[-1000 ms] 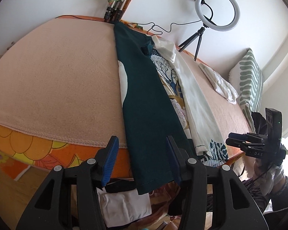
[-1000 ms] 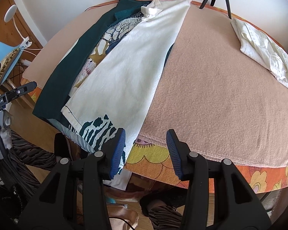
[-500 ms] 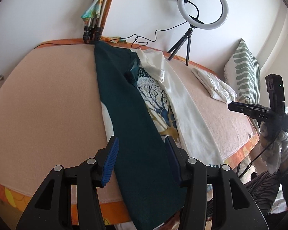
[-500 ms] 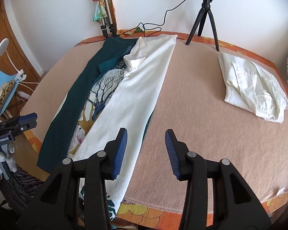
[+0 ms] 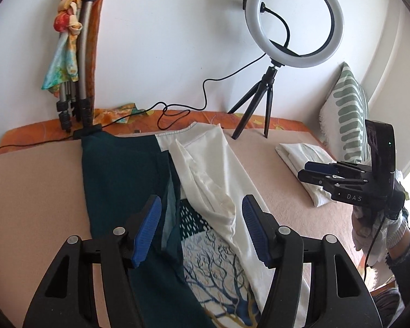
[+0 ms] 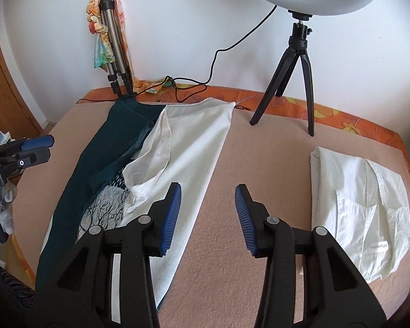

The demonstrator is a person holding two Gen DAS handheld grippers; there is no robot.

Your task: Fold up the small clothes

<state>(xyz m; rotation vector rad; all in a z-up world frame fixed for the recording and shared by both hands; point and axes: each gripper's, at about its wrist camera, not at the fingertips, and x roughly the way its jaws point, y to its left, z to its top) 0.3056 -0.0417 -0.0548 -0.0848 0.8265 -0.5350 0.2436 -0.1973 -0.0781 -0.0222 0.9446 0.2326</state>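
A pile of long clothes lies along the bed: a dark green garment [image 5: 117, 180] [image 6: 101, 158], a tree-print piece [image 5: 218, 262] [image 6: 106, 202] and a white garment [image 5: 213, 169] [image 6: 188, 142] on top. My left gripper [image 5: 199, 227] is open and empty, hovering over the pile where green, print and white meet. My right gripper [image 6: 207, 213] is open and empty, above the white garment's right edge and the bare blanket. A folded white shirt [image 6: 360, 207] [image 5: 303, 164] lies apart at the right.
A pink blanket [image 6: 259, 164] covers the bed. A ring light on a black tripod [image 5: 262, 104] [image 6: 295, 68] stands at the far edge, its cable trailing left. A folded tripod with a scarf [image 5: 79, 63] [image 6: 112, 32] leans on the wall. A striped pillow [image 5: 347, 109] sits far right.
Both grippers moved forward from the bed's near edge to over the far part of the clothes pile. Both stayed open and empty.
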